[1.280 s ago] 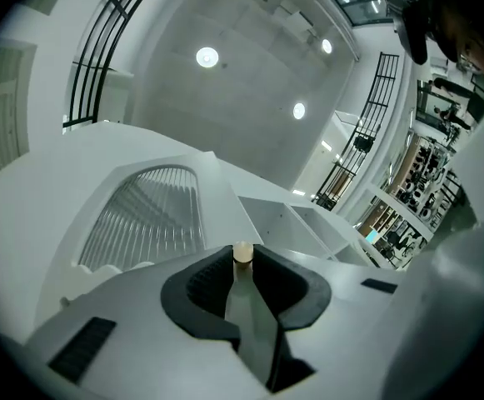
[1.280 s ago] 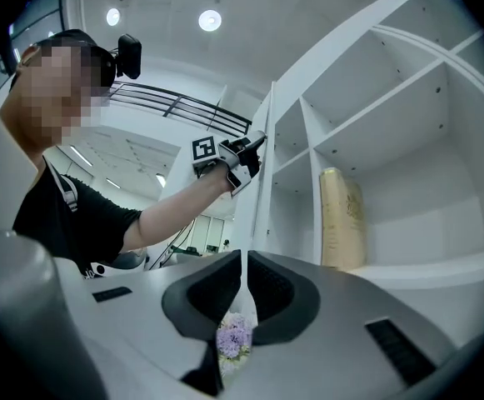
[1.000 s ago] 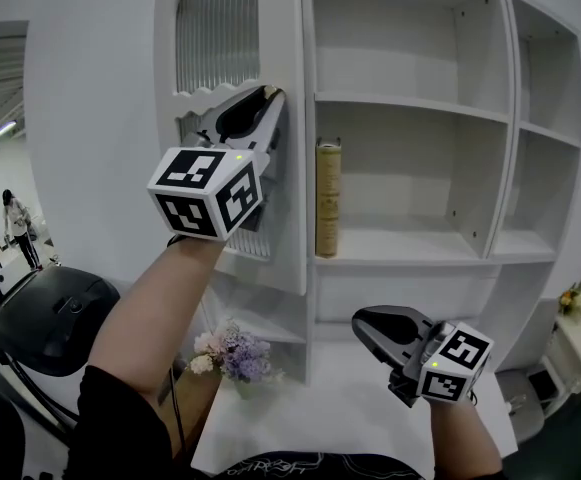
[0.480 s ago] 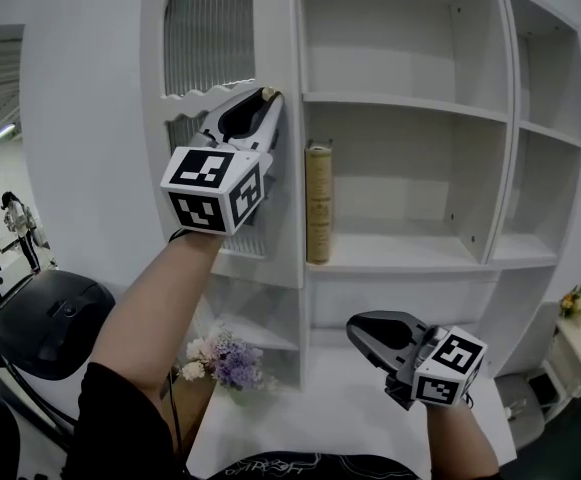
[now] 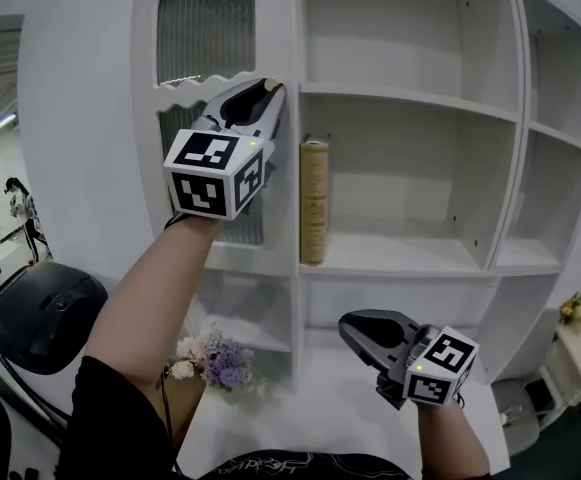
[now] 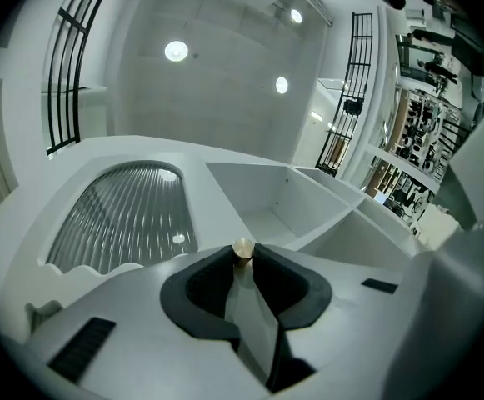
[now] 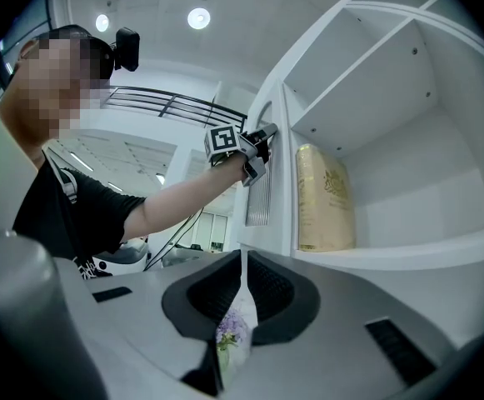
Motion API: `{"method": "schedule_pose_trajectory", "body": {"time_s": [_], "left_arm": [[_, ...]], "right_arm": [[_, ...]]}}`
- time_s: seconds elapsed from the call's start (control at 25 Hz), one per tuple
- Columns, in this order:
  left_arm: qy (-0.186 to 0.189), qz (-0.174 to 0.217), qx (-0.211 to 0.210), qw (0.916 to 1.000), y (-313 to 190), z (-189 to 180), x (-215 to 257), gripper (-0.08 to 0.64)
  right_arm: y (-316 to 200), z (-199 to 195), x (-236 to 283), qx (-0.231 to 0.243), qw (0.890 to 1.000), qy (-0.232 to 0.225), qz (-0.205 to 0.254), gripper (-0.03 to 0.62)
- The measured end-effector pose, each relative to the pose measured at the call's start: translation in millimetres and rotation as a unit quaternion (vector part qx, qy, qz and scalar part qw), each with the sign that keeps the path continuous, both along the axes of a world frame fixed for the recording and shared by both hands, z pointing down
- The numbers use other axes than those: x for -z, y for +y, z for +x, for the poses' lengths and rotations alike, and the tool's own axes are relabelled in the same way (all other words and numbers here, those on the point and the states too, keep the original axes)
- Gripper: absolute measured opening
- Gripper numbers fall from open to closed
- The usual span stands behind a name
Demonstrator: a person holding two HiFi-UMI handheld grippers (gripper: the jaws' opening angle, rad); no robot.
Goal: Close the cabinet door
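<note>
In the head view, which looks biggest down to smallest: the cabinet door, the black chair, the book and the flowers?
1. cabinet door: by far the largest.
2. black chair.
3. book and flowers: about alike. The book is taller and the flowers are wider, so I won't rank them.

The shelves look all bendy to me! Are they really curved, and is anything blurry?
Head view: the wide lens bows the straight shelves; nothing blurry. Left gripper view: black rounded corners, glaring lamps, sharp knob. Right gripper view: curved too, book sharp.
</note>
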State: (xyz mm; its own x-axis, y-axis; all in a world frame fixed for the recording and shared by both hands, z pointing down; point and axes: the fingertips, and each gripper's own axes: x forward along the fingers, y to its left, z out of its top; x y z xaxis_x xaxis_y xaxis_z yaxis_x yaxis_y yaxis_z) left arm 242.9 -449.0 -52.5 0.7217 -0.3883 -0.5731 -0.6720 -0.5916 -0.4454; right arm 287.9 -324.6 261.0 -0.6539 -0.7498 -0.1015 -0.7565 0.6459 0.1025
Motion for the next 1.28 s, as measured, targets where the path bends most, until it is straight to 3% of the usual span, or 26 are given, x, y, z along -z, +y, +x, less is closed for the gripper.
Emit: {"method": "schedule_pose_trajectory", "body": {"time_s": [0.28, 0.52, 0.88, 1.12, 1.28], "left_arm": [[0.009, 0.022, 0.025, 0.9994, -9.9, 4.9, -0.8, 0.087], [0.013, 0.019, 0.025, 0.9994, -9.9, 6.1, -0.9, 0.087], [-0.021, -0.008, 0.021, 0.9995, -8.1, 8.2, -3.7, 0.089], [-0.05, -0.005, 0.016, 0.9986, 4.0, 15.3, -10.4, 0.254], [-0.058, -0.014, 0.01, 0.9982, 8.3, 5.2, -15.1, 0.304]], "right_arm": [[-12.0, 10.5, -10.3, 0.003, 1.0, -0.013, -0.013, 0.052], [-13.1, 11.5, -17.7, 0.011, 1.0, -0.015, -0.017, 0.052], [0.5, 15.3, -22.6, 0.015, 0.999, -0.03, -0.025, 0.052], [22.6, 5.0, -19.7, 0.002, 1.0, -0.022, -0.022, 0.052], [41.8, -4.7, -15.3, -0.013, 1.0, -0.016, -0.02, 0.052]]}}
